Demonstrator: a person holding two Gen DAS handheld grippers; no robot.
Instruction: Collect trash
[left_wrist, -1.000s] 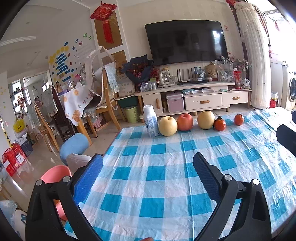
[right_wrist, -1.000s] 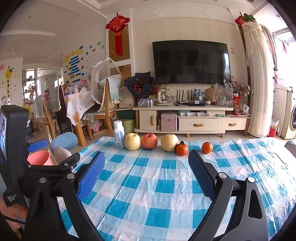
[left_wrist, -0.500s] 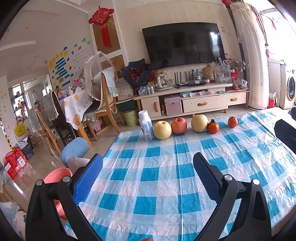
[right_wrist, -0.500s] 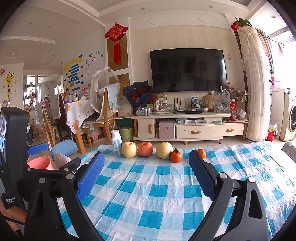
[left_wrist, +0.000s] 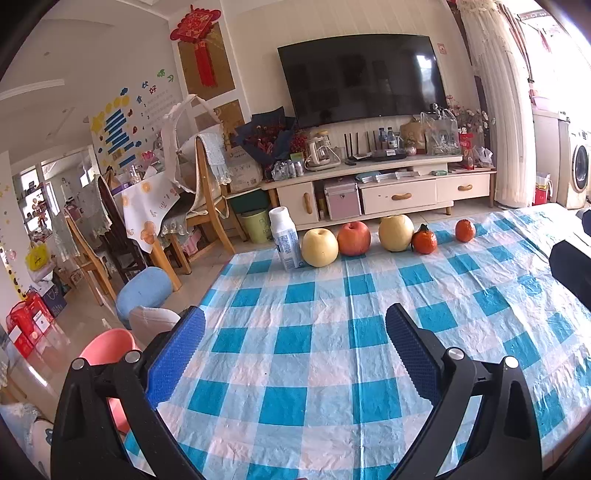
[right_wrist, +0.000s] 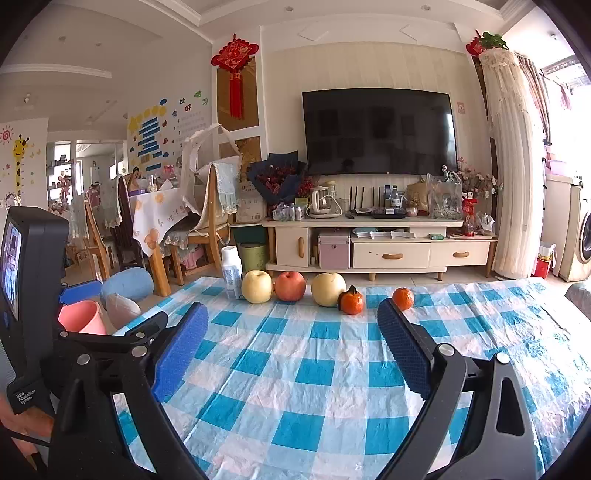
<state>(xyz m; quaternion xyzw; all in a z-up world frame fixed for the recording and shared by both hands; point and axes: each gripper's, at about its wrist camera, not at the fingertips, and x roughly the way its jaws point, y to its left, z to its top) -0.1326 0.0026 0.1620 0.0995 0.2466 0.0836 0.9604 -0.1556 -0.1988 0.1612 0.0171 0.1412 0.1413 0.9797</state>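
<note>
Left wrist view first: my left gripper (left_wrist: 293, 326) hovers over the blue-and-white checked tablecloth (left_wrist: 317, 354), its blue-padded fingers spread wide with nothing between them. Far ahead of it, along the table's far edge, stands a row. The white plastic bottle (left_wrist: 285, 238), the only piece that looks like trash, is ahead and slightly to the left, upright, just beside a yellow pear (left_wrist: 319, 247). Further right come a red apple (left_wrist: 353, 238), a second yellow pear (left_wrist: 396, 233), a tangerine with a dark leaf (left_wrist: 424, 241) and another tangerine (left_wrist: 464, 230) set apart. Off the table's edge, left of my fingers, a pink bucket (left_wrist: 107, 350) sits on the floor.

Right wrist view: my right gripper (right_wrist: 291, 326) is also wide open and empty above the cloth. The same bottle (right_wrist: 232, 272) stands far ahead and to the left, touching or nearly touching the first pear (right_wrist: 257, 281). The lone tangerine (right_wrist: 403, 298) shows just past my right fingertip. The pink bucket (right_wrist: 80, 316) lies left of my left finger, behind the body of my other gripper.
</note>
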